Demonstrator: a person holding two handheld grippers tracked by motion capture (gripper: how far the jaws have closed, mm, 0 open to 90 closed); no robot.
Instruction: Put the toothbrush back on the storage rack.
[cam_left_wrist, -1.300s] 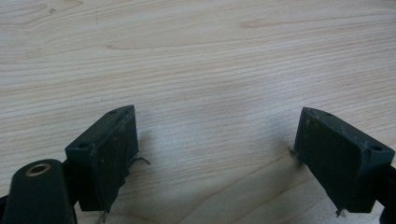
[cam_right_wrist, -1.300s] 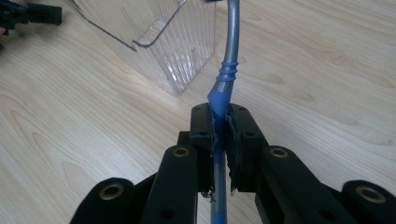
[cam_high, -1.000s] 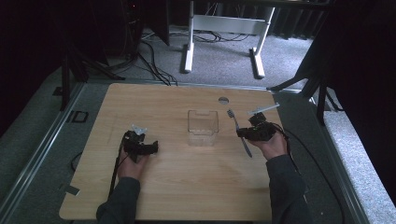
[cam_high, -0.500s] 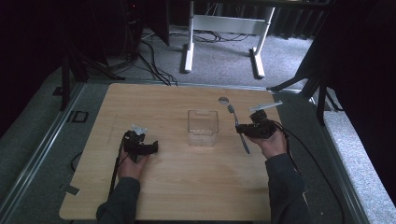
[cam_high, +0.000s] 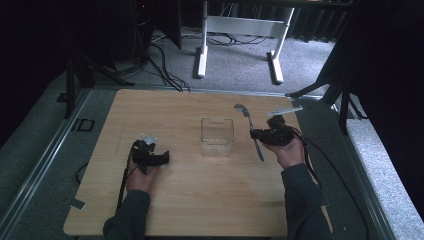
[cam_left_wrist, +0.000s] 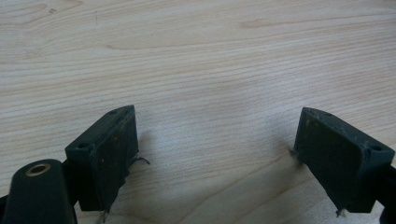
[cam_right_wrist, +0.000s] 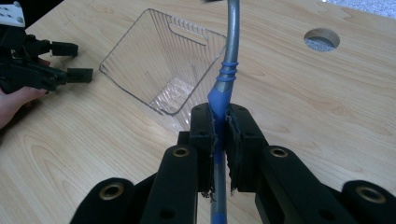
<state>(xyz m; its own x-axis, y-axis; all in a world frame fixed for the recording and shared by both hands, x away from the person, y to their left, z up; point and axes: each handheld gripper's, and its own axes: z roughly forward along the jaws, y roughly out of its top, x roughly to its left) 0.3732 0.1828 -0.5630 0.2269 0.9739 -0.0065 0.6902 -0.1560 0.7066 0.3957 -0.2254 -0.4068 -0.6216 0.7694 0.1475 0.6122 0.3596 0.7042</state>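
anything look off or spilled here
Nothing spilled or damaged. The clear bin stands upright on the table. The right gripper is shut on the spoon; the left gripper is open.

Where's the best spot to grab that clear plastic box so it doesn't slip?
Probably one wall of the clear box, near the rim. It stands upright with its mouth open, so the open left gripper could come down from above, one jaw inside and one outside. The walls look thin and smooth, so a whole-box squeeze would likely slip.

The high view looks down on the whole worktop (cam_high: 200, 210), while the right gripper view faces the bin (cam_right_wrist: 159, 65) close up, shared by both.
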